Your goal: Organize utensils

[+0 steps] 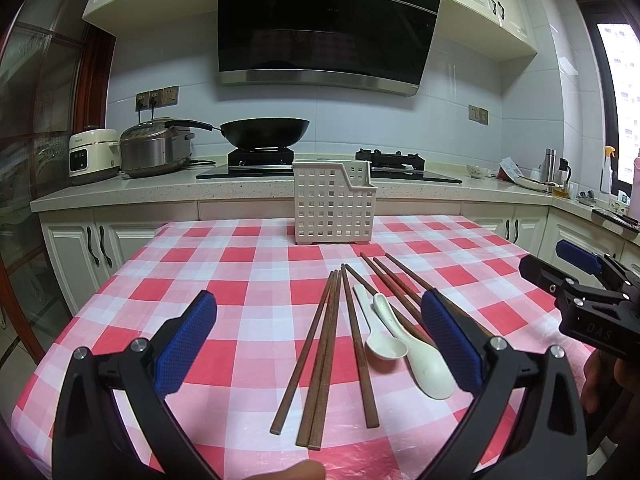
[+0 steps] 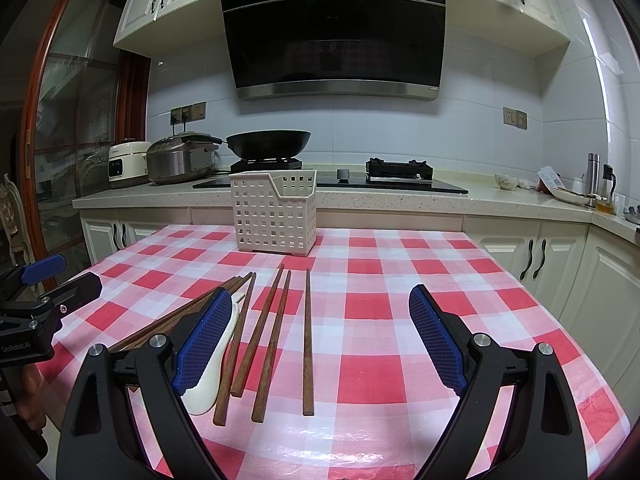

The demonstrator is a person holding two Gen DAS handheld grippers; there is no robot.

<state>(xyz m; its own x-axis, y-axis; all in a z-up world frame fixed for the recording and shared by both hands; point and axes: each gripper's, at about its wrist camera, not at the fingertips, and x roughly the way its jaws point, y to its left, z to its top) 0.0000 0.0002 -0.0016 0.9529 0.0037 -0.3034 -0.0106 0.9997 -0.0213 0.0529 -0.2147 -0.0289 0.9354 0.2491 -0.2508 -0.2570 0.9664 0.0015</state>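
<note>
both grippers hang spread and empty over the checked desk (image 1: 240,256). the left gripper (image 1: 320,344) frames the brown chopsticks (image 1: 320,356) and two white spoons (image 1: 416,344) lying loose near the front edge; the right gripper (image 2: 320,344) sits over the rightmost sticks (image 2: 307,340). the white basket (image 1: 334,204) stands empty-looking at the far edge. a good first pick would likely take one stick near its middle, kept level, clear of the overlapping spoons.
</note>
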